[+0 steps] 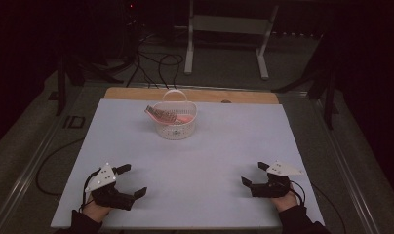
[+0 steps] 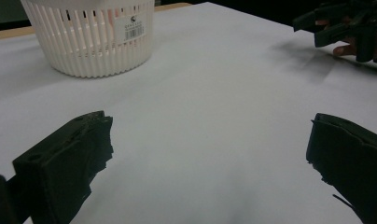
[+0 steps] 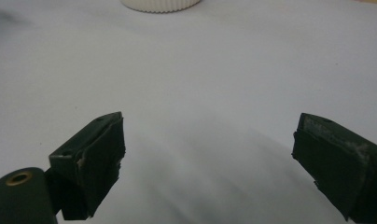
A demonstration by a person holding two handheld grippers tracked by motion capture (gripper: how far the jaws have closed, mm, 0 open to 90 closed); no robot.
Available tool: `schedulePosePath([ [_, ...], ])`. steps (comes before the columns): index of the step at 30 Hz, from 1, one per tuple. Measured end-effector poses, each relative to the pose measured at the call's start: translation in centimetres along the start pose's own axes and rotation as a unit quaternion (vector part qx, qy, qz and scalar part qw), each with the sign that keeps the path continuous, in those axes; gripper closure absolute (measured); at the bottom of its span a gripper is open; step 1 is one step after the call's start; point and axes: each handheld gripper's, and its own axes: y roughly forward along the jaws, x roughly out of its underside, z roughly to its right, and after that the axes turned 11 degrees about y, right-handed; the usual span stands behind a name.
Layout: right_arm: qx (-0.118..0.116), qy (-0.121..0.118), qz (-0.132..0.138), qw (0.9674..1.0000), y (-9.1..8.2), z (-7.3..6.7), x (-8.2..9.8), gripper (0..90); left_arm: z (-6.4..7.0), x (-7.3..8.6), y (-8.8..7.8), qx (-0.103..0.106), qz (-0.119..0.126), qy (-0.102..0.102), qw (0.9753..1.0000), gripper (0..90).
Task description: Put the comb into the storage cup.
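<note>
On white sheet point(image 1: 185, 161), a round slatted plastic basket point(image 1: 174, 124) with barcode sticker point(image 2: 130, 28), unreadable; left gripper point(image 1: 131, 181) and right gripper point(image 1: 254, 174) gape wide, holding nothing.

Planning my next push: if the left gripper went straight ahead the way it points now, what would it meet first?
Mostly bare white sheet. The left gripper, jaws open, points between the white basket and the right gripper; the way looks free, though depth is uncertain.
</note>
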Motion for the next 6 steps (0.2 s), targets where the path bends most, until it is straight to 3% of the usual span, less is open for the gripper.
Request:
schedulePosePath([
  [6, 0.0, -0.004, -0.004, 1.0, 0.13, -0.2, -0.01, 9.4, -0.01, -0.05, -0.06, 0.0, 0.003, 0.0, 1.0, 0.0],
])
